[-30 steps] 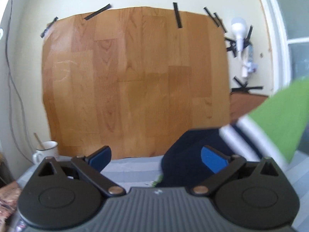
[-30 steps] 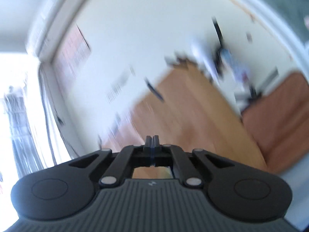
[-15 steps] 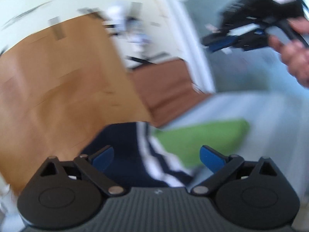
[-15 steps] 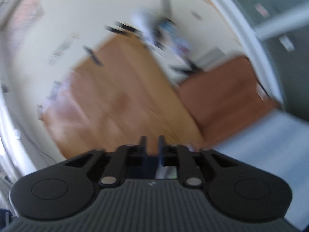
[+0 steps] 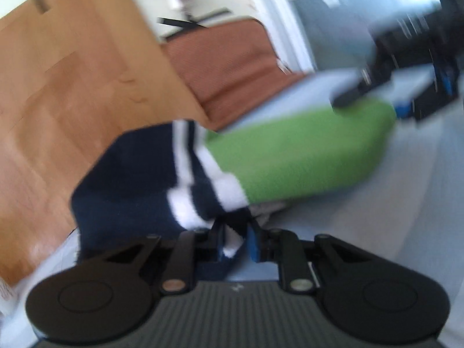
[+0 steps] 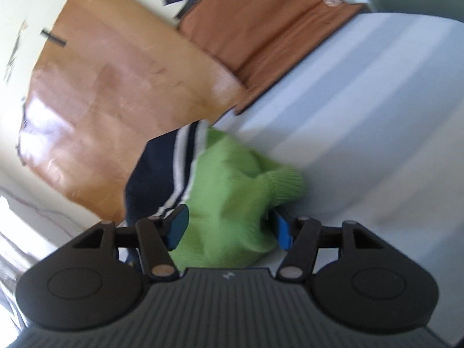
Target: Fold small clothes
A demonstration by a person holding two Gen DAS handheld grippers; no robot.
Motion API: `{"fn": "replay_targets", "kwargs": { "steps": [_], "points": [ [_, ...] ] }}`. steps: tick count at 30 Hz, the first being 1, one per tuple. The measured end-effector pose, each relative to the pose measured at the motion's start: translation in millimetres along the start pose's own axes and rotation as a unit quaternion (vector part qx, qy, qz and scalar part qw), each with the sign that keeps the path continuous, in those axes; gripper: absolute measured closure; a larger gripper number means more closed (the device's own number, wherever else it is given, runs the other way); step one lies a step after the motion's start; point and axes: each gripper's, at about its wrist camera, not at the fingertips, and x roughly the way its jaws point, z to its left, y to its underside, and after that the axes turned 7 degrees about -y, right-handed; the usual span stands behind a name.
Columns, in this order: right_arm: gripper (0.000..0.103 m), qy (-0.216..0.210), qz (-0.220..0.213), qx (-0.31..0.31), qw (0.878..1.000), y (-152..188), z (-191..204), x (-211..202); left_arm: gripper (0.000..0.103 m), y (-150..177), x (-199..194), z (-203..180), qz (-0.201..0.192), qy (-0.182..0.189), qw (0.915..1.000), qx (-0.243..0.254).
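A small knit sweater, green (image 5: 298,156) with a navy part and white stripes (image 5: 127,179), lies on a pale blue striped cloth (image 5: 362,232). My left gripper (image 5: 234,239) is shut on the sweater's navy and white edge. My right gripper (image 6: 227,229) is open, its blue pads on either side of the green part (image 6: 232,191), near a green sleeve cuff (image 6: 285,181). The right gripper also shows blurred in the left wrist view (image 5: 406,81), at the green part's far end.
A wood-pattern panel (image 5: 66,87) is taped to the wall behind. A brown cushion (image 5: 232,66) stands beside it, against the back of the cloth (image 6: 362,116). A window frame (image 5: 290,14) is at the right.
My left gripper went from open to shut on the sweater's navy edge. My right gripper went from shut to open and came down over the green part. Both views swung rightwards and down.
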Motion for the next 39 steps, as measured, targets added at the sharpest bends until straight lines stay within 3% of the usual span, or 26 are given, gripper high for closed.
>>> {"fn": "replay_targets", "kwargs": {
  "steps": [1, 3, 8, 10, 12, 14, 16, 18, 20, 21, 25, 28, 29, 32, 35, 37, 39],
  "points": [
    [0.065, -0.023, 0.013, -0.002, 1.000, -2.4, 6.6, 3.9, 0.088, -2.9, -7.3, 12.3, -0.007, 0.001, 0.9998, -0.020],
    [0.085, -0.074, 0.046, 0.001, 0.996, -6.2, 20.4, 16.0, 0.088, -5.9, -33.3, 48.4, -0.034, -0.005, 0.9968, -0.072],
    [0.084, -0.193, 0.049, -0.031, 0.979, -28.8, 88.2, 43.6, 0.088, 2.8, -98.2, 140.1, -0.080, -0.017, 0.9775, -0.195],
    [0.070, -0.215, 0.032, -0.028, 0.976, -44.4, 114.4, 60.9, 0.088, 12.2, -106.3, 170.3, -0.067, -0.032, 0.9680, -0.240],
    [0.052, -0.217, 0.035, -0.037, 0.975, -60.0, 137.5, 91.9, 0.087, 25.5, -98.5, 195.0, -0.038, -0.053, 0.9581, -0.279],
    [0.052, -0.186, 0.045, -0.076, 0.979, -67.3, 148.7, 123.6, 0.081, 38.8, -77.9, 207.4, 0.008, -0.071, 0.9515, -0.299],
    [0.047, -0.102, 0.026, -0.107, 0.989, -65.0, 141.5, 139.2, 0.080, 54.4, -53.6, 209.8, 0.064, -0.094, 0.9445, -0.308],
    [0.046, -0.083, 0.032, -0.103, 0.991, -59.9, 118.2, 137.3, 0.079, 68.9, -36.8, 205.3, 0.099, -0.103, 0.9423, -0.303],
    [0.046, -0.080, 0.044, -0.071, 0.993, -53.5, 88.4, 126.6, 0.060, 81.2, -26.6, 201.9, 0.115, -0.103, 0.9403, -0.303],
    [0.046, -0.073, 0.043, -0.068, 0.994, -50.5, 77.2, 117.9, 0.056, 86.4, -24.9, 199.9, 0.117, -0.105, 0.9397, -0.304],
    [0.042, -0.003, 0.034, -0.148, 0.988, -28.8, 54.3, 86.4, 0.038, 82.3, -32.8, 191.9, 0.101, -0.125, 0.9454, -0.284],
    [0.040, 0.011, 0.064, -0.215, 0.974, -6.1, 59.5, 81.8, 0.005, 67.3, -56.1, 174.0, 0.036, -0.136, 0.9609, -0.239],
    [0.038, 0.009, 0.076, -0.243, 0.967, 3.4, 65.2, 82.8, 0.001, 61.9, -61.5, 168.8, 0.016, -0.142, 0.9653, -0.218],
    [0.034, -0.002, 0.107, -0.327, 0.939, 35.3, 84.7, 95.8, 0.001, 42.5, -57.0, 140.8, -0.018, -0.146, 0.9809, -0.127],
    [0.029, 0.024, 0.102, -0.395, 0.913, 56.0, 103.9, 121.9, 0.001, 36.6, -32.6, 121.8, -0.020, -0.141, 0.9871, -0.073],
    [0.028, 0.041, 0.107, -0.401, 0.909, 56.9, 104.1, 144.3, 0.004, 33.6, -12.8, 114.7, -0.010, -0.130, 0.9898, -0.057],
    [0.032, 0.056, 0.105, -0.403, 0.907, 51.0, 99.4, 163.4, 0.015, 32.5, 5.9, 115.6, 0.002, -0.118, 0.9916, -0.053]
  ]
}}
